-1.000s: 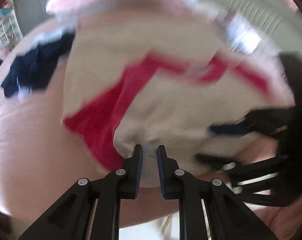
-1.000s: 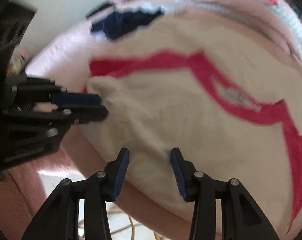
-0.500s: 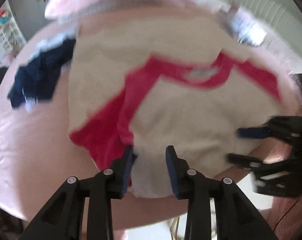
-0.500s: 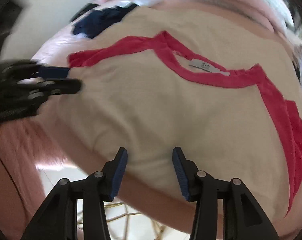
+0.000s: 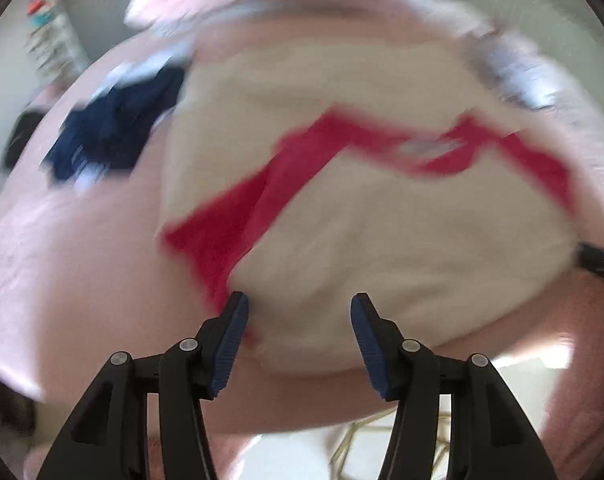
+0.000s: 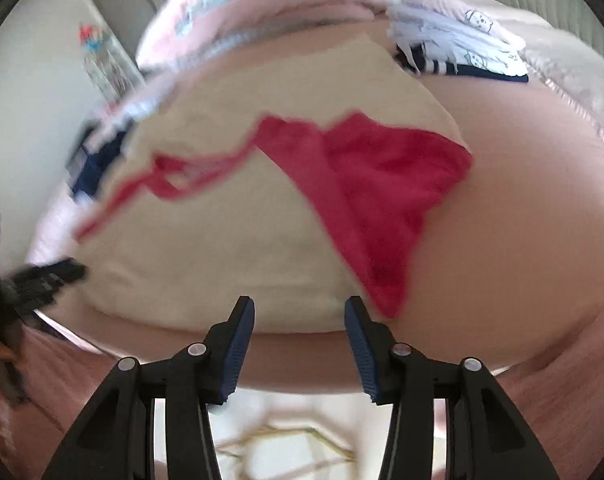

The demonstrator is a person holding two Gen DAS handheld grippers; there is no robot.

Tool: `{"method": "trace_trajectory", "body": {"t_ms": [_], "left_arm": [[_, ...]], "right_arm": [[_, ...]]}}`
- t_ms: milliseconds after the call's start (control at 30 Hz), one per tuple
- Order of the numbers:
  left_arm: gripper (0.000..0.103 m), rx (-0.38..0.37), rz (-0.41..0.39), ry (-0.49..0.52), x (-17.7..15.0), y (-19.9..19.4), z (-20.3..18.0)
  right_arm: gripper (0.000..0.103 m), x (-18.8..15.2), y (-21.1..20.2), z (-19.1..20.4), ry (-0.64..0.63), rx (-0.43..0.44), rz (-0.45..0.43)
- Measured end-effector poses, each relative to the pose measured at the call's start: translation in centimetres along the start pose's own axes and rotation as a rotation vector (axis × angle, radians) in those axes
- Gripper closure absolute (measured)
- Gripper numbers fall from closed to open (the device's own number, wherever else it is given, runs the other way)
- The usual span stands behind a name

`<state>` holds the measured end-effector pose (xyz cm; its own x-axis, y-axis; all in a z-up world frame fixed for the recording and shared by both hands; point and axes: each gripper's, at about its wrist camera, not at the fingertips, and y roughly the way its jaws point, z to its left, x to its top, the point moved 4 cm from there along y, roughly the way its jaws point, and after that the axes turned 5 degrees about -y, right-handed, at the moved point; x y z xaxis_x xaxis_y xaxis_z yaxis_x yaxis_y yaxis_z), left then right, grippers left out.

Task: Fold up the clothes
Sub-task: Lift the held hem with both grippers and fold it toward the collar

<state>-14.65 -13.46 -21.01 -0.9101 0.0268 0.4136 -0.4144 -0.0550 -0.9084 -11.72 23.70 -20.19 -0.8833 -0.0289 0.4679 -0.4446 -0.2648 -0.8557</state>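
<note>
Nearest in the left wrist view, the left tool (image 5: 297, 320) is seen with its jaws opening; the cream hem of the shirt (image 5: 342, 248) lies between the blue pads but is not pressed by them, so it is released. In the right wrist view, the right tool (image 6: 299, 322) is closing, its pads standing just short of the shirt's (image 6: 229, 240) near edge, with nothing yet pinched. The left tool (image 6: 41, 280) is also glimpsed at the far left of that view, and the right tool (image 5: 600, 264) at the right margin of the left view.

The shirt is spread flat on the pink bed (image 5: 81, 272), near its front edge, with the collar away from the tools. It is judged to be light, soft and limp: it will sag and crease when lifted, and a single-layer pinch may slip. Hold is best taken at the hem corners or at the red sleeve (image 6: 382, 200), with both layers caught between the pads.

Compared with a second ago, the left pads, then clamped on the hem beside the sleeve, are now parted and the cloth is let go. The right tool, then close to the left one over the middle of the hem, is now well apart from it, near the sleeve on the other side.

Farther off, a navy garment (image 5: 113, 136) lies on the bed, and folded clothes (image 6: 462, 48) are stacked beyond the shirt.
</note>
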Motion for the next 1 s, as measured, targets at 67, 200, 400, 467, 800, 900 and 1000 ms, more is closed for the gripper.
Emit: {"method": "trace_trajectory", "body": {"t_ms": [67,200,400,467,800,900,1000], "left_arm": [[0.049,-0.068,0.014,-0.132,-0.9,0.3,2.4],[0.05,-0.085,-0.036,-0.331,-3.0,-1.4,5.8],[0.052,-0.34,-0.073,-0.505,-5.9,-1.8,4.9],[0.052,-0.355,-0.104,-0.496,-5.5,-2.0,4.1],[0.049,-0.182,-0.095,-0.515,-5.3,-1.6,4.5],[0.052,-0.13,-0.113,-0.573,-6.3,-2.1,6.0],[0.052,-0.298,-0.102,-0.674,-6.9,-1.9,6.9]], "right_arm": [[0.064,-0.3,0.0,-0.9,0.064,0.042,0.01],[0.055,-0.8,-1.9,-0.4,0.062,-0.055,-0.039],[0.045,-2.2,-0.6,-0.4,0.168,0.071,0.019],[0.045,-1.9,-0.1,-0.6,0.182,0.07,0.011],[0.061,-1.7,-0.1,-2.4,0.24,-0.004,-0.045],[0.071,-1.6,0.1,-3.0,0.279,0.002,-0.06],[0.071,-1.6,-0.1,-3.2,0.265,-0.037,-0.051]]}}
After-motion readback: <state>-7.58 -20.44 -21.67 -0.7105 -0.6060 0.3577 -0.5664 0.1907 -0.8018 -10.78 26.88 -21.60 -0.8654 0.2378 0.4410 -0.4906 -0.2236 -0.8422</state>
